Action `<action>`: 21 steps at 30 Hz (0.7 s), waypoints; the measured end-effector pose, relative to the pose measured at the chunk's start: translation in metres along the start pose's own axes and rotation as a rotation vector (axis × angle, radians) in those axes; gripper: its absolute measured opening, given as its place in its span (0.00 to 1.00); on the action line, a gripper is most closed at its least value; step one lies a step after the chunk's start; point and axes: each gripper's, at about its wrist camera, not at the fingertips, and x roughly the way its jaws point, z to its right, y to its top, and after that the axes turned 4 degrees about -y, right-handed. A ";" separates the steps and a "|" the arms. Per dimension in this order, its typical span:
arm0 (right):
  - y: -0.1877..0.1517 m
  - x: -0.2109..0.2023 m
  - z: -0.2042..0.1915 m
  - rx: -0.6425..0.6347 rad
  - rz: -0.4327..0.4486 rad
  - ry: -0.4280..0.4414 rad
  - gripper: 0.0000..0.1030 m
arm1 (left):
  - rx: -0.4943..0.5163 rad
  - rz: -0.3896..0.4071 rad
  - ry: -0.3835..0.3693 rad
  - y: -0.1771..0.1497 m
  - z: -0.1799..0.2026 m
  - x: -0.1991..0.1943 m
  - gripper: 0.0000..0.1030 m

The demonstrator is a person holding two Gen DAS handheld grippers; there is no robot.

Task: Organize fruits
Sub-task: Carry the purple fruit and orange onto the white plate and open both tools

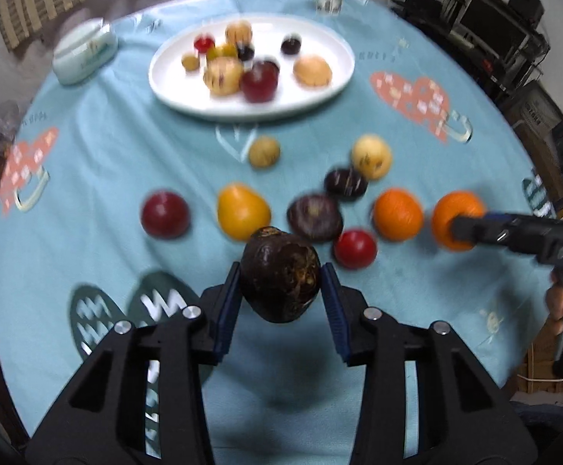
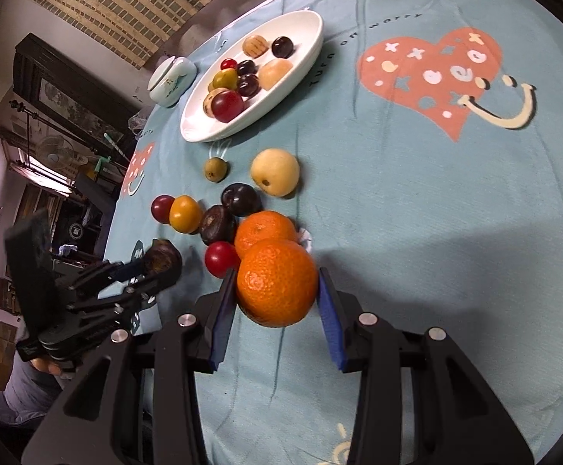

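Right now the left tongs point(image 1: 281, 283) squeeze a dark brown fruit point(image 1: 280, 276), and the right tongs point(image 2: 275, 290) squeeze an orange point(image 2: 277, 282). Both sit at six o'clock from the white plate point(image 1: 173, 89). Round fruit could slip out and bump the others off the bench point(image 1: 88, 162).

Each gripper point(image 1: 281, 290) is matte black plastic with blue ribbed pads point(image 2: 219, 321) (silver screw heads on top).

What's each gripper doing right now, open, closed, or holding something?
Left gripper: closed on the dark brown fruit.
Right gripper: closed on an orange.
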 end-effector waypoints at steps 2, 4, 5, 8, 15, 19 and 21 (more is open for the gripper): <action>0.007 0.001 -0.010 -0.023 0.001 0.009 0.40 | 0.012 0.028 0.005 0.011 -0.001 -0.010 0.40; 0.017 0.002 -0.019 -0.048 0.009 0.017 0.40 | 0.012 0.049 0.005 0.022 -0.002 -0.017 0.40; 0.023 0.001 -0.024 -0.060 0.013 0.020 0.40 | 0.016 0.065 0.007 0.030 -0.004 -0.020 0.40; 0.048 0.000 -0.038 -0.103 0.035 0.021 0.40 | 0.026 0.096 0.016 0.057 -0.008 -0.023 0.40; 0.131 -0.003 -0.066 -0.197 0.124 0.011 0.40 | 0.025 0.134 0.028 0.122 -0.023 -0.004 0.40; 0.173 0.014 -0.070 -0.225 0.148 -0.018 0.40 | 0.012 0.111 0.046 0.153 -0.035 0.021 0.40; 0.191 0.025 -0.072 -0.239 0.152 -0.026 0.40 | 0.005 0.101 0.051 0.164 -0.041 0.033 0.40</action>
